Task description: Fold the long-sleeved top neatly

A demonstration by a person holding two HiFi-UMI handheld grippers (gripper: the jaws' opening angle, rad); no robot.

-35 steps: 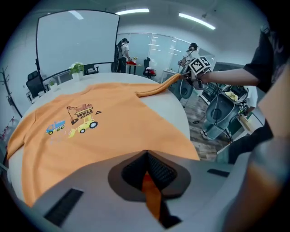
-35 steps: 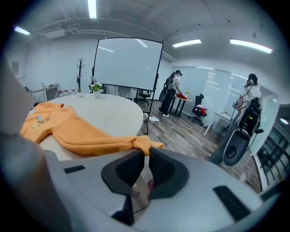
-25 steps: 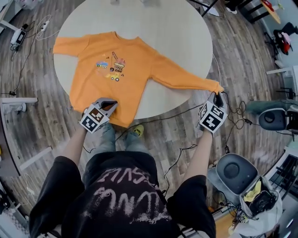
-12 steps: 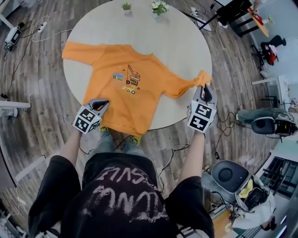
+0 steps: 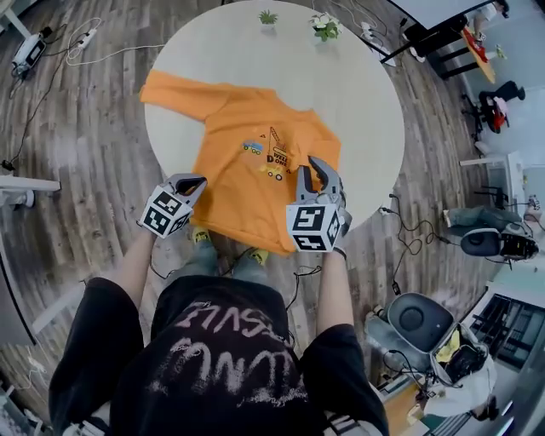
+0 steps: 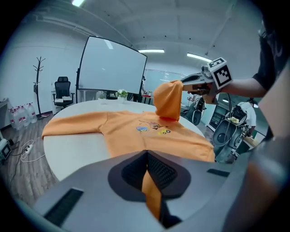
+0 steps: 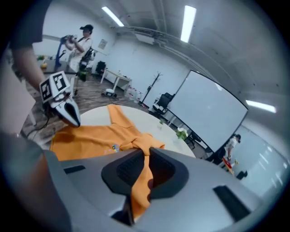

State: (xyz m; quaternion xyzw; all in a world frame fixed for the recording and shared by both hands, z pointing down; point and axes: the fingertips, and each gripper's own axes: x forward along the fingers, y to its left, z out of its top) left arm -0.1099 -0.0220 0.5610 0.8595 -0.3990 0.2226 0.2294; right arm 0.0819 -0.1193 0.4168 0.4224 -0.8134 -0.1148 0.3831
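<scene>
Orange long-sleeved top point(image 5: 247, 162) lies front-up on the round white desk point(image 5: 358, 94), toward the near-left part of it. The hem point(image 5: 243, 238) hangs just over the near edge.

Left claw point(image 5: 192, 180): jaws pressed together, pinching the hem at the near-left corner. The left gripper view shows an orange strip of fabric squeezed between the pads.

Right claw point(image 5: 315, 168): jaws closed on the cuff end of the right sleeve point(image 6: 168, 99). The right gripper view shows fabric bunched between the pads and trailing out toward the camera. The claw sits above the right half of the body, just right of the truck-and-crane print point(image 5: 268, 157). The sleeve is lifted off the desk and hangs from the claw in a loose fold, doubled back over the chest.

Left sleeve point(image 5: 174, 92) is flat and stretched out to the far left, with its cuff near the desk edge.

Two small potted plants point(image 5: 324, 25) sit at the far edge of the desk, well apart from the top. Wood-plank floor point(image 5: 85, 153) surrounds the desk, with cables lying on it.
</scene>
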